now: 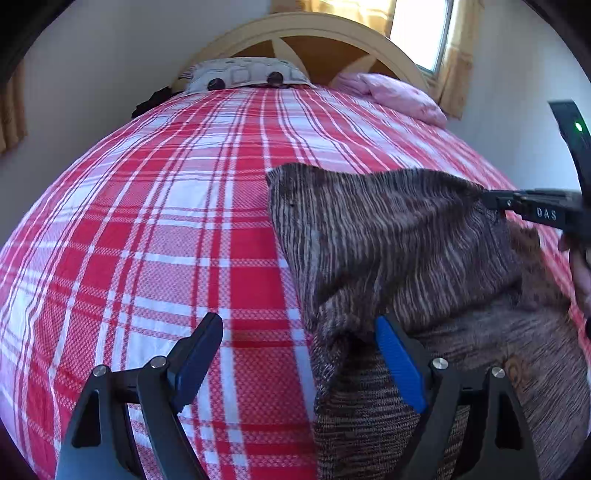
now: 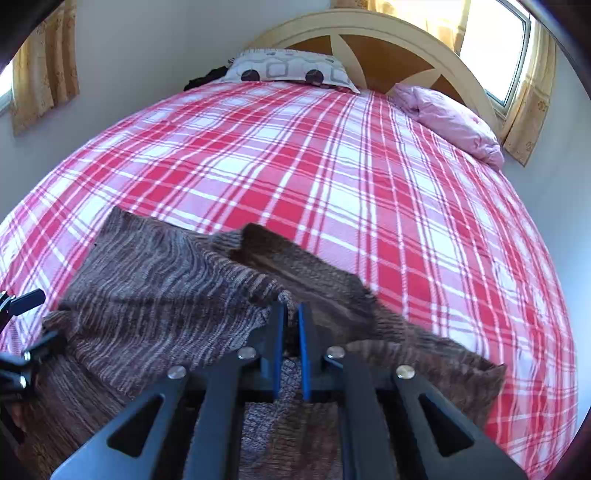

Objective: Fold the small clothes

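A brown striped knit garment (image 1: 399,251) lies on the red plaid bedspread (image 1: 166,221), with one part lifted off the bed. My left gripper (image 1: 299,332) is open and empty, low over the bed at the garment's left edge; its right finger (image 1: 399,362) touches the fabric. My right gripper (image 2: 291,314) is shut on an edge of the garment (image 2: 159,291) and holds it raised. In the left wrist view the right gripper (image 1: 491,201) pinches the lifted corner from the right. A sleeve (image 2: 424,354) trails to the right.
A patterned pillow (image 2: 288,70) and a pink pillow (image 2: 454,122) lie at the curved headboard (image 2: 369,29). A dark item (image 2: 203,79) sits at the bed's far left corner. Walls, curtains and a window (image 2: 495,48) surround the bed.
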### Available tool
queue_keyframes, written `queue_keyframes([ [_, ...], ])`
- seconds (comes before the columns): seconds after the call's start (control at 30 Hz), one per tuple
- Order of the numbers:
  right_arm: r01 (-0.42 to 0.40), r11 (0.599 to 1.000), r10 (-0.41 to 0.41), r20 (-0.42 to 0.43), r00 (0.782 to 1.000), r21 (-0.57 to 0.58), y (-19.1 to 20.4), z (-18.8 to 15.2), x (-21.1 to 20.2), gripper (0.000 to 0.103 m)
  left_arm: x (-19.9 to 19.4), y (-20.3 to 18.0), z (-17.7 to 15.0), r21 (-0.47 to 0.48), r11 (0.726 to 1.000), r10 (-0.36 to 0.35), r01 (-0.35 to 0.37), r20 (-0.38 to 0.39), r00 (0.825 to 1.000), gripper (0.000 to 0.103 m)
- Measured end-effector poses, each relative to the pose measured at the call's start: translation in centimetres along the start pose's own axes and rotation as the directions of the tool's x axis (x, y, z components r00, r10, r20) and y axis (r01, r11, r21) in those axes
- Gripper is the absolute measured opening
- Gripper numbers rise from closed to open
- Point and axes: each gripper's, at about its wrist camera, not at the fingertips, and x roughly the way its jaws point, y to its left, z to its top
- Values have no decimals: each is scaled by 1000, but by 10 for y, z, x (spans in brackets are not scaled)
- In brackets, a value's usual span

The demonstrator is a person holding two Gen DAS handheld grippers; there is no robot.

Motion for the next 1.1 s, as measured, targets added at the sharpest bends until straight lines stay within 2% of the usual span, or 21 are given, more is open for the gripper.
queue_keyframes([
  [0.03,10,1000,-10,-15,1000,-6,-1,-2,7,10,0,0,0,2,1000,2,-2,-1,1000,85],
  [0.1,95,995,-94,13,995,-9,-5,-5,14,15,1,3,-1,-8,1000,-9,8,-5,1000,85],
  [0.13,74,997,-74,14,997,13,-11,-8,15,26,0,4,-1,-16,1000,-14,14,-5,1000,85],
  [0.17,30,999,-30,13,999,43,-17,-11,14,53,0,6,0,-26,999,-19,19,-5,1000,85],
  [0.2,-11,997,9,24,1000,80,-22,-15,10,67,0,6,-1,-29,999,-19,19,-6,1000,85],
  [0.23,-38,994,34,38,999,106,-26,-18,4,74,1,7,-1,-33,999,-20,20,-9,1000,85],
  [0.33,-106,983,99,55,994,147,-29,-28,-15,67,1,8,-1,-50,998,-28,27,-14,1000,85],
  [0.37,-126,980,120,51,991,155,-28,-32,-19,56,1,10,-1,-57,998,-31,31,-15,999,85],
  [0.47,-131,972,136,-12,991,197,-23,-44,-15,37,2,10,-1,-64,997,-37,36,-17,999,85],
  [0.5,-158,966,168,-31,985,205,-19,-51,-13,34,2,10,-2,-65,997,-38,37,-17,999,85],
  [0.53,-151,968,166,-59,984,201,-16,-54,-10,30,2,10,-2,-64,997,-37,36,-18,999,85],
  [0.57,-129,973,148,-89,985,193,-11,-58,-5,31,2,10,-2,-63,997,-36,35,-18,999,85],
  [0.63,-131,974,151,-98,984,182,-6,-62,0,33,2,10,-2,-63,997,-36,35,-17,999,85],
  [0.7,-96,984,111,-95,989,151,1,-61,0,22,1,10,-2,-63,997,-38,37,-15,999,85],
  [0.73,-107,983,121,-87,989,152,3,-59,-4,6,1,11,-2,-65,997,-40,39,-14,999,85],
  [0.83,-77,991,81,-35,996,106,6,-50,-26,6,2,11,-1,-66,997,-41,40,-15,999,85],
  [0.97,-72,994,72,4,997,77,3,-51,-62,3,1,11,-1,-59,998,-40,39,-16,999,85],
  [1.03,-53,995,54,-13,998,79,-2,-60,-62,3,1,9,-2,-56,998,-40,39,-18,999,85],
  [1.1,-110,990,117,-75,990,87,-5,-68,-39,4,1,8,-2,-53,998,-39,38,-19,999,85],
])
